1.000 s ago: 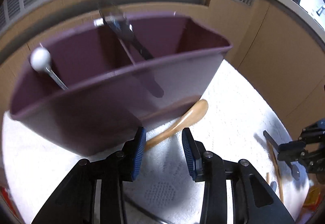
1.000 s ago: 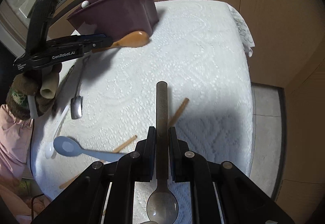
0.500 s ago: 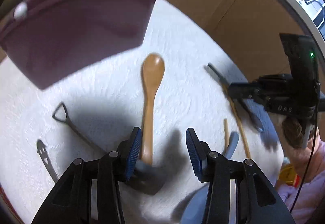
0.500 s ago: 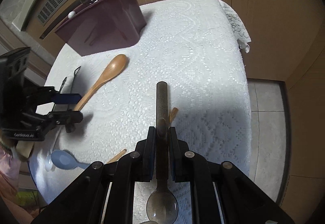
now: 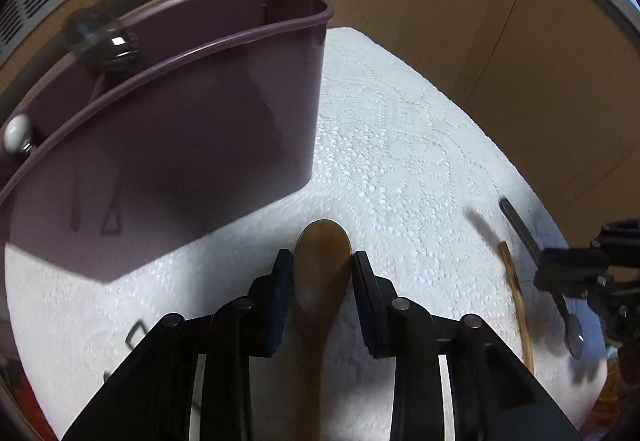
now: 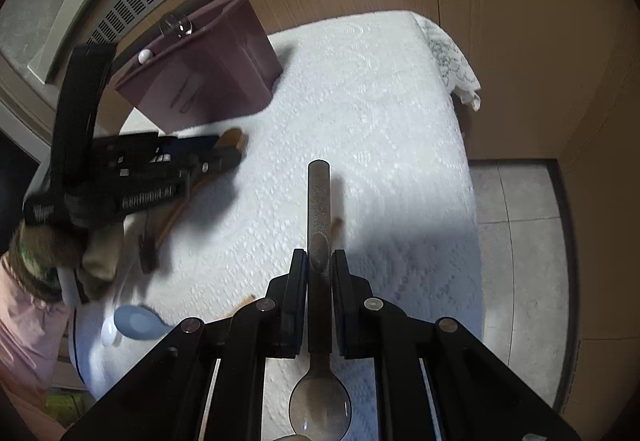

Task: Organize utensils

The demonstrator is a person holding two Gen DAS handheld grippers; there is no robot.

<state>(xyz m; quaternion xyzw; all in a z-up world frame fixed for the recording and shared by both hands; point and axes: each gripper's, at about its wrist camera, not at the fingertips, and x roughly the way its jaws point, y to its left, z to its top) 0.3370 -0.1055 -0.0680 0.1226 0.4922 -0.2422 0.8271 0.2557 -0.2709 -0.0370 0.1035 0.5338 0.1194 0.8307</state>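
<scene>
My left gripper (image 5: 322,265) is shut on the bowl of a wooden spoon (image 5: 322,273), with the handle running back under the gripper. The purple utensil caddy (image 5: 168,145) stands just ahead and to the left; a clear-topped utensil (image 5: 102,41) and a white-knobbed one (image 5: 16,131) stick out of it. My right gripper (image 6: 319,269) is shut on a metal spoon (image 6: 319,209), handle forward, bowl (image 6: 320,409) behind the fingers, held above the white tablecloth (image 6: 380,113). The left gripper (image 6: 224,153) also shows in the right wrist view, near the caddy (image 6: 208,81).
Wooden chopsticks (image 5: 516,293) lie on the cloth at the right of the left wrist view. A blue spoon (image 6: 138,323) and a white spoon (image 6: 108,333) lie near the table's left front edge. Wooden cabinet walls surround the table; tiled floor (image 6: 520,241) lies at the right.
My left gripper closed on the wooden spoon's bowl and moved back toward the caddy. The right gripper kept holding the metal spoon, almost still.
</scene>
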